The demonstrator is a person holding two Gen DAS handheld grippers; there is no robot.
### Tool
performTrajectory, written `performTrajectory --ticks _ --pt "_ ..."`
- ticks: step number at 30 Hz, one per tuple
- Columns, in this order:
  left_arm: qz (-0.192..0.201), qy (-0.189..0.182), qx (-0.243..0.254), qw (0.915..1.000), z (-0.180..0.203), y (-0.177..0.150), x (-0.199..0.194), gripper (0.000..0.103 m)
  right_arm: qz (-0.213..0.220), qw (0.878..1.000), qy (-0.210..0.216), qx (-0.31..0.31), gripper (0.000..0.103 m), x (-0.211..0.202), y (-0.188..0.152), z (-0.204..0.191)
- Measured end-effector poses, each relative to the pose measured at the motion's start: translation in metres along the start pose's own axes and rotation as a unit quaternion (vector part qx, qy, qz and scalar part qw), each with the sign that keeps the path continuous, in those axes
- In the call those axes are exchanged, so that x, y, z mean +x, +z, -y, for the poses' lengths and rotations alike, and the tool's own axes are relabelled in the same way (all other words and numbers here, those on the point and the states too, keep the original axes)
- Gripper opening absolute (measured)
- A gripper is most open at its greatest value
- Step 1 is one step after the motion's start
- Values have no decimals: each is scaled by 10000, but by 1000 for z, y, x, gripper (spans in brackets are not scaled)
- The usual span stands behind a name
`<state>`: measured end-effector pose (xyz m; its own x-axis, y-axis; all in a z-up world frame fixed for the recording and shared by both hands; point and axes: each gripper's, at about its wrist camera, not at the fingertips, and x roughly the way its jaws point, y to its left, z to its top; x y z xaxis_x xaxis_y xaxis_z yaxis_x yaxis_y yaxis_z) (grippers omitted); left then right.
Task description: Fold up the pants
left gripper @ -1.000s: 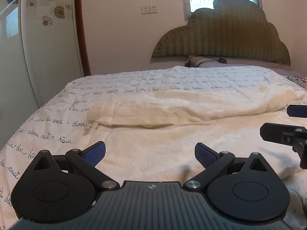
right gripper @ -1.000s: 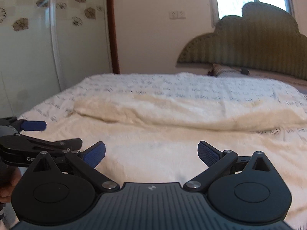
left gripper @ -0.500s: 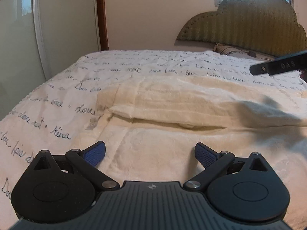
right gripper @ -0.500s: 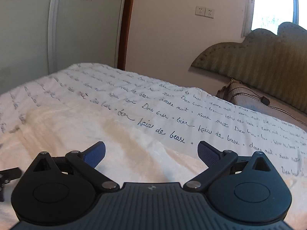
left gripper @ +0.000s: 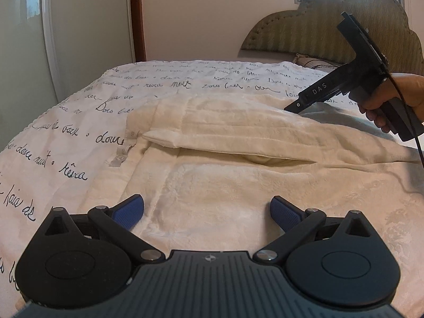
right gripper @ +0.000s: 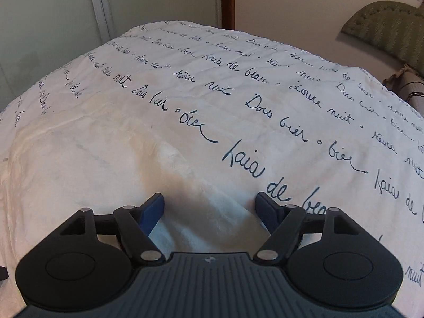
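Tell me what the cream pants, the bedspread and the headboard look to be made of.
Cream pants: plush fleece or velour, going by the fuzzy matte nap. Bedspread: thin woven cotton-like cloth, flat, creased, printed script. Headboard: upholstered olive fabric with herringbone weave and a studded edge.

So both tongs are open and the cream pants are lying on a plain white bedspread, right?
Not plain. The left wrist view shows the bedspread printed with dark handwritten script. The rest holds: the cream pants lie on it, and the left tongs and right tongs are both open.

Black left gripper with blue ribbed pads, silver screws; bare-skinned right hand.
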<state>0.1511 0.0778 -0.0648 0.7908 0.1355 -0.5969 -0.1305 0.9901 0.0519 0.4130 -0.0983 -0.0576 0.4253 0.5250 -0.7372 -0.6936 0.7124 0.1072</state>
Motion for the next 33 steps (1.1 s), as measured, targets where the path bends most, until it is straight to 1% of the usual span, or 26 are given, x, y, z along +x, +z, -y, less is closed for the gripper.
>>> performTrajectory --ticks 1,2,3,4,6,7,9,10,11,12,13,15,16,18,19,21,22,24,25,26,28,29,30,31,32,33 --pt "-2 -3 -6 10000 0 0 0 103 35 10000 -21 -52 59 -3 0 -1" --pt "-3 -9 -13 10000 0 0 0 103 88 9999 -1 -106 42 -8 -2 -3" --pt "-4 -14 -19 10000 -1 0 0 103 178 9997 20 -191 36 -13 -4 -7" --pt "0 -26 -35 10000 -1 1 0 103 283 9988 -96 -390 26 -18 -6 -15" --pt "31 -110 -154 9998 -6 1 -2 102 474 9927 -597 -938 23 -26 -10 -41" --pt "70 -181 -283 9994 -10 2 -4 102 600 9864 -879 -1249 21 -32 -14 -56" --pt "243 -357 -749 9963 -25 4 -11 100 887 9687 -1320 -1907 19 -49 -26 -89" --pt "343 -415 -1063 9929 -34 6 -15 100 1006 9580 -1517 -2214 18 -59 -34 -105" --pt "441 -458 -1390 9882 -44 7 -20 100 1118 9420 -1783 -2614 17 -70 -44 -123" --pt "561 -535 -1757 9814 -55 9 -27 100 1215 9275 -1955 -2946 17 -80 -55 -139" --pt "706 -663 -2138 9721 -67 10 -34 101 1320 9166 -2014 -3191 17 -92 -66 -153" --pt "908 -1018 -2786 9507 -87 12 -47 102 1472 9016 -2039 -3519 17 -115 -90 -177" --pt "948 -1225 -2990 9416 -94 14 -52 102 1549 8886 -2100 -3772 17 -126 -105 -192" --pt "925 -1697 -3223 9267 -104 19 -60 102 1644 8682 -2086 -4192 17 -144 -134 -217" --pt "912 -1935 -3305 9192 -106 20 -64 102 1657 8545 -2124 -4441 17 -150 -150 -229" --pt "863 -2349 -3442 9049 -108 20 -72 103 1686 8211 -2162 -5006 16 -157 -182 -251" --pt "815 -2479 -3495 8999 -109 19 -74 103 1629 8149 -2128 -5140 16 -159 -195 -259" --pt "626 -2589 -3615 8935 -107 14 -75 103 1559 8138 -2043 -5212 16 -158 -212 -268" --pt "556 -2608 -3698 8900 -108 9 -76 103 1506 8193 -2007 -5155 16 -153 -215 -269" --pt "510 -2579 -3746 8891 -107 6 -76 103 1461 8228 -1993 -5119 16 -150 -216 -269" --pt "263 -2252 -3773 8979 -108 1 -69 102 1488 8289 -1989 -5012 16 -147 -219 -266" --pt "186 -2161 -3792 8995 -108 0 -64 101 1501 8341 -1982 -4925 17 -146 -217 -266" --pt "150 -2042 -3813 9015 -109 -2 -58 97 1543 8358 -2017 -4867 17 -145 -216 -267" --pt "78 -1876 -3804 9056 -109 -3 -55 91 1540 8358 -2043 -4858 19 -145 -215 -267" --pt "-1 -1743 -3759 9101 -108 -2 -52 77 1488 8342 -2076 -4888 22 -144 -213 -268" --pt "-87 -1664 -3688 9144 -108 -3 -48 64 1455 8291 -2119 -4965 22 -144 -213 -269"
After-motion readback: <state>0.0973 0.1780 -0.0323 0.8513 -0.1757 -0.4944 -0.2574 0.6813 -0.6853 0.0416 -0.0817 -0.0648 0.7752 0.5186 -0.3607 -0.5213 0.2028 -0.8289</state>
